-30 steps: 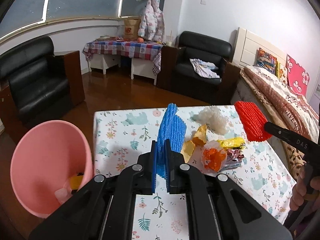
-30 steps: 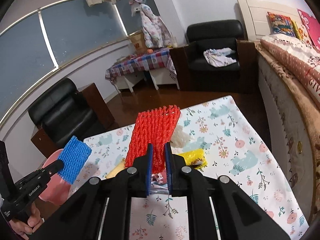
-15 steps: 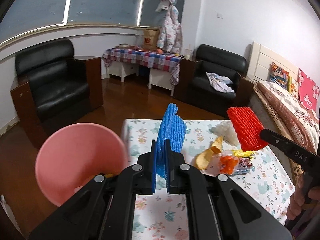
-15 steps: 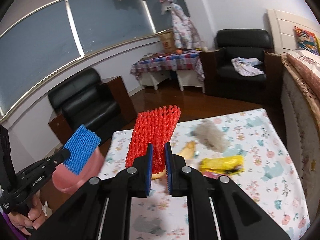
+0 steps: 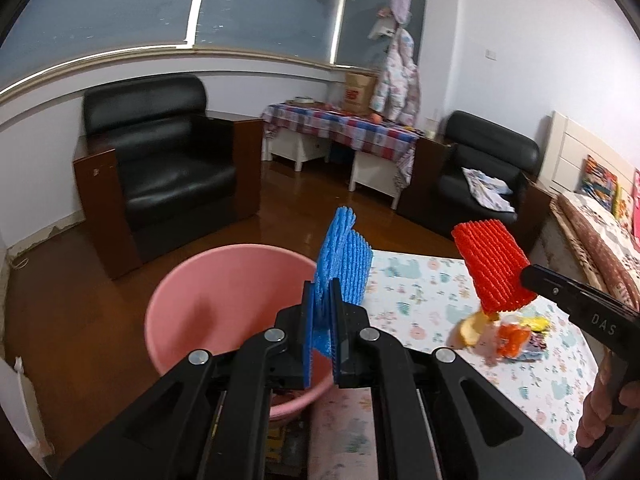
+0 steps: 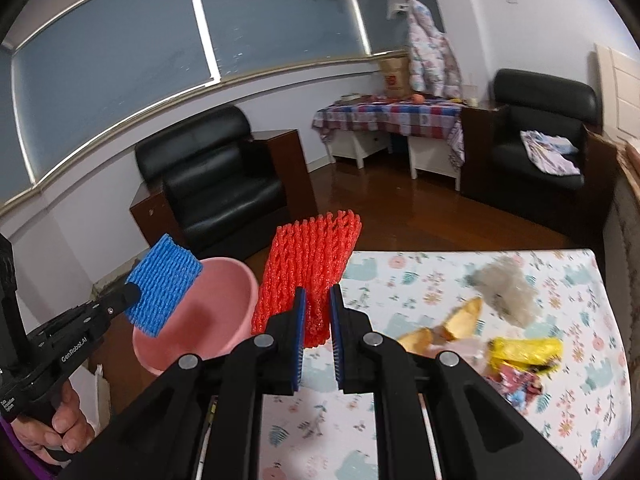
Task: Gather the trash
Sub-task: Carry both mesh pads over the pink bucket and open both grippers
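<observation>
Left wrist view alone shows an orange wrapper on the table; right wrist view alone shows a grey fluffy clump toward the table's far right corner, peel pieces and a yellow packet nearer the right edge. Left gripper clamped on a blue foam net, net standing upright from the jaws over the near rim of the pink bucket. Right gripper clamped on a red foam net, held above the table's left edge, just beside the bucket. Against one second ago: the left gripper has swung from over the tabletop to over the bucket, which now fills the middle of its view; the right has shifted left, away from the remaining litter. Both nets unreleased.
</observation>
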